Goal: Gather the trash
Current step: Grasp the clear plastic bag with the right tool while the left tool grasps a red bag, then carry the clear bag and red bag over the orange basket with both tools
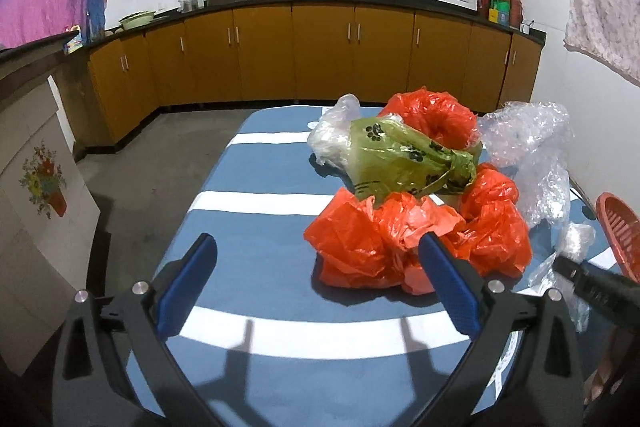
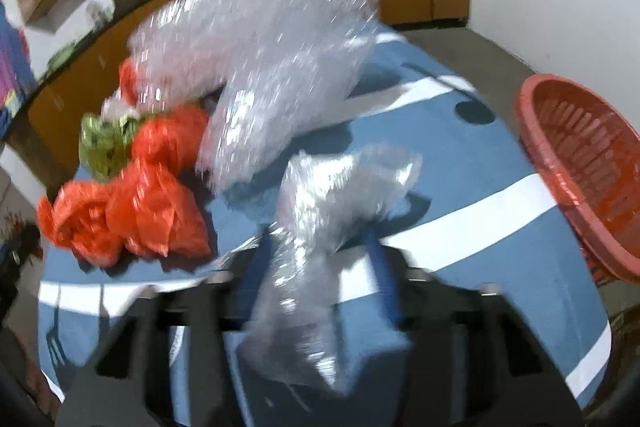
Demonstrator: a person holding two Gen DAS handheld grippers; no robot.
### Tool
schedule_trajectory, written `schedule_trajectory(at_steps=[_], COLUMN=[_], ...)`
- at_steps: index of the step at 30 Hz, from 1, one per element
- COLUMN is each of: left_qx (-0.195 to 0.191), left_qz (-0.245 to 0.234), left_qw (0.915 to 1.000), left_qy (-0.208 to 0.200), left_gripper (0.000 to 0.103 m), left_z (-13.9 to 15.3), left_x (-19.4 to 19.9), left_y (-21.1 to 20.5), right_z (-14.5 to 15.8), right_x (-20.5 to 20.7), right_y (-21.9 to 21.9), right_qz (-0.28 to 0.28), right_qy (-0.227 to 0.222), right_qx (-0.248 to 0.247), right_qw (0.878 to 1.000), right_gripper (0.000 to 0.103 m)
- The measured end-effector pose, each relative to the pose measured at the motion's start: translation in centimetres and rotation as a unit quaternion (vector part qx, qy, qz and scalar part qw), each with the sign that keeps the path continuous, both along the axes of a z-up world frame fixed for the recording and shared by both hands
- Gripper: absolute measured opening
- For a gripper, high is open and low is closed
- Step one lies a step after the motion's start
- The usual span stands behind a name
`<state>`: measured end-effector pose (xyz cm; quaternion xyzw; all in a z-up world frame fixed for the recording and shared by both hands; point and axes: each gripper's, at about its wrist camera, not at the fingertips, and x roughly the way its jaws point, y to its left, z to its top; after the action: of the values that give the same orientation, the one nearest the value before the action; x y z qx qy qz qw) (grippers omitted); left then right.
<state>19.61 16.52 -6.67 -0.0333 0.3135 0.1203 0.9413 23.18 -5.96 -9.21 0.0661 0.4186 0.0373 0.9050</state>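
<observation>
The right claw (image 2: 320,247) is clamped on 1 clear plastic bag (image 2: 340,195); the red basket (image 2: 580,167) to its right looks empty. The left claw (image 1: 316,279) stands apart, orange bags (image 1: 360,243) just ahead. Most trash remains.

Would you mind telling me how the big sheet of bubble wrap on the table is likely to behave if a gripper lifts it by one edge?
The bubble wrap looks crumpled and thin, so it would probably sag and trail. It seems light for its bulk. It touches the orange bags, so it might drag one along.
</observation>
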Motion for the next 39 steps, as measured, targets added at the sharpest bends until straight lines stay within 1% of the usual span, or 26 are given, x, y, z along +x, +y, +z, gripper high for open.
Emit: schedule_trajectory(at_steps=[1,4,12,16,20,21,22,25,28,30,31,37,39], left_qx=[0.000,-0.003,-0.020,-0.029,-0.040,-0.041,-0.043,-0.050,-0.052,-0.050,-0.050,-0.051,-0.050], left_qz=[-0.002,-0.015,-0.029,-0.032,-0.037,-0.038,-0.040,-0.046,-0.051,-0.051,-0.050,-0.039,-0.037], left_qw=[1.0000,0.9998,0.9987,0.9974,0.9961,0.9960,0.9956,0.9948,0.9947,0.9949,0.9951,0.9963,0.9968], left_qy=[0.002,0.009,0.036,0.059,0.069,0.071,0.072,0.075,0.073,0.071,0.069,0.057,0.051], left_gripper=[0.098,0.099,0.099,0.098,0.098,0.095,0.088,0.073,0.062,0.058,0.054,0.044,0.043], left_z=[-0.1,-0.5,-1.4,-2.3,-3.1,-3.3,-3.4,-3.6,-3.5,-3.4,-3.3,-2.3,-2.0], left_x=[0.2,1.2,4.2,5.2,5.8,5.9,6.1,6.4,6.3,6.1,5.9,4.6,3.9], left_y=[-0.1,-0.7,-1.8,-2.1,-2.4,-2.5,-2.5,-2.5,-2.6,-2.6,-2.5,-2.1,-2.0], right_z=[-0.1,0.0,0.5,0.6,0.8,0.8,0.8,1.0,1.2,1.4,1.5,2.4,2.7], right_x=[-0.1,-0.4,-1.4,-1.5,-1.7,-1.7,-1.7,-1.9,-2.0,-2.1,-2.2,-2.9,-3.2], right_y=[0.0,-0.1,-0.9,-1.3,-1.5,-1.5,-1.5,-1.6,-1.9,-2.1,-2.1,-2.7,-2.9], right_qz=[0.006,0.008,0.006,0.006,0.008,0.009,0.009,0.010,0.009,0.009,0.008,0.007,0.006], right_qy=[0.001,-0.003,-0.010,-0.008,-0.010,-0.011,-0.012,-0.015,-0.017,-0.020,-0.021,-0.033,-0.038], right_qx=[0.001,-0.005,-0.005,-0.002,-0.001,-0.002,-0.003,-0.004,-0.004,-0.003,-0.002,-0.001,-0.001], right_qw=[1.000,1.000,1.000,1.000,1.000,1.000,1.000,1.000,1.000,1.000,1.000,0.999,0.999], right_gripper=[0.016,0.013,0.012,0.012,0.012,0.012,0.012,0.012,0.012,0.012,0.012,0.012,0.012])
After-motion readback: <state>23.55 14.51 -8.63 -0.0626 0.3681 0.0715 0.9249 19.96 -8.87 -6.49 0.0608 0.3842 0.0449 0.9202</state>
